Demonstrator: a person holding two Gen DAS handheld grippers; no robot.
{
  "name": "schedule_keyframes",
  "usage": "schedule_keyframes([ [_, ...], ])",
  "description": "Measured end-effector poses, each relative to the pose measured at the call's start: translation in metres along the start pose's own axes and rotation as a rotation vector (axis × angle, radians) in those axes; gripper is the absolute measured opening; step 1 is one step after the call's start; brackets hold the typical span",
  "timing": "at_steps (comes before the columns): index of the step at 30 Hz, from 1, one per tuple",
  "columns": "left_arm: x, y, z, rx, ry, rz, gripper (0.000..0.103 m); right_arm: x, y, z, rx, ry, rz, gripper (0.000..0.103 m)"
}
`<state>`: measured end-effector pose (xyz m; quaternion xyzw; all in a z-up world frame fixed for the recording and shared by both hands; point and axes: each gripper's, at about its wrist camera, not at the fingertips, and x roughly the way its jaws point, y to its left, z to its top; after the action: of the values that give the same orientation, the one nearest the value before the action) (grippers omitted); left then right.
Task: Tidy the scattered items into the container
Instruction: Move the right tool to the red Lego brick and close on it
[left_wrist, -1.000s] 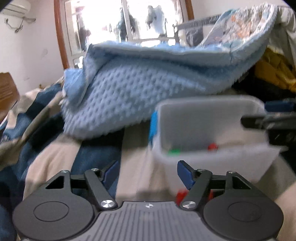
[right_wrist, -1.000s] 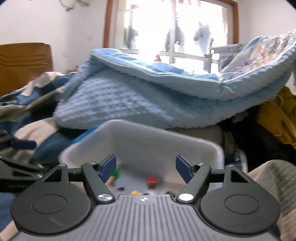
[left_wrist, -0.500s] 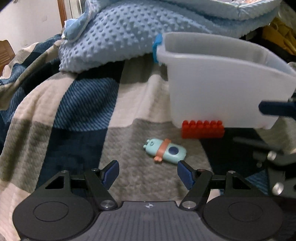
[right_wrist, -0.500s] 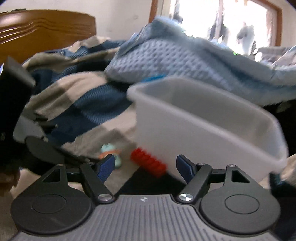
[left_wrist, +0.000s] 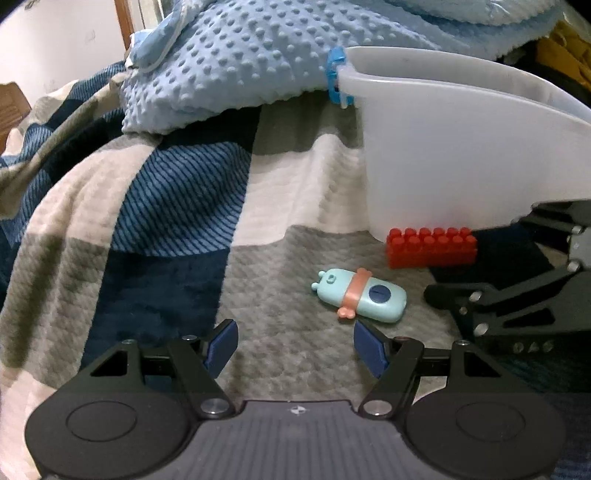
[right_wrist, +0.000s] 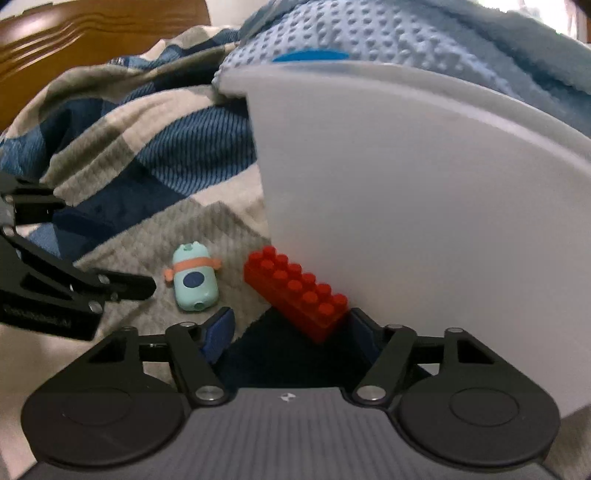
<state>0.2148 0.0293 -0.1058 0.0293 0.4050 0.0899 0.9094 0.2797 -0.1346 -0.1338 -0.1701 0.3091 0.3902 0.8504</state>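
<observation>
A white plastic container (left_wrist: 461, 147) (right_wrist: 406, 184) stands on the bed. A red toy brick (left_wrist: 430, 246) (right_wrist: 297, 295) lies on the blanket against its near wall. A small teal toy with an orange band (left_wrist: 360, 295) (right_wrist: 194, 282) lies just left of the brick. My left gripper (left_wrist: 295, 349) is open and empty, low over the blanket just short of the teal toy. My right gripper (right_wrist: 291, 332) is open and empty, its jaws on either side of the brick's near end. The container's inside is hidden.
A checked blue, grey and white blanket (left_wrist: 166, 221) covers the bed. A dotted light-blue blanket (left_wrist: 240, 62) is heaped behind the container. A wooden headboard (right_wrist: 92, 33) stands at the far left. The right gripper's frame (left_wrist: 517, 295) shows right of the toys.
Both grippers have dropped from above the container down to the blanket and moved closer to the teal toy and the red brick. Both stay open.
</observation>
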Motion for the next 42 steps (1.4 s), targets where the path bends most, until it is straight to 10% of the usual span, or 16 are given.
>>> schedule_keyframes([
  [9,0.003,0.009,0.003,-0.019,-0.001,0.018,0.073,-0.002,0.007,0.006,-0.081,0.009,0.099,0.032],
  [16,0.002,0.017,0.005,-0.038,0.001,0.016,0.073,-0.018,0.030,0.003,-0.168,0.003,0.106,0.032],
  [19,0.002,0.016,0.008,-0.037,0.002,0.003,0.073,-0.021,0.026,0.009,-0.146,-0.059,-0.001,0.058],
  [38,0.018,0.017,0.026,-0.028,-0.005,0.063,0.073,0.017,0.024,0.023,-0.036,0.006,-0.007,0.046],
  [42,0.015,0.023,0.020,-0.030,-0.004,0.070,0.073,0.021,0.028,0.021,-0.056,0.042,0.026,0.028],
])
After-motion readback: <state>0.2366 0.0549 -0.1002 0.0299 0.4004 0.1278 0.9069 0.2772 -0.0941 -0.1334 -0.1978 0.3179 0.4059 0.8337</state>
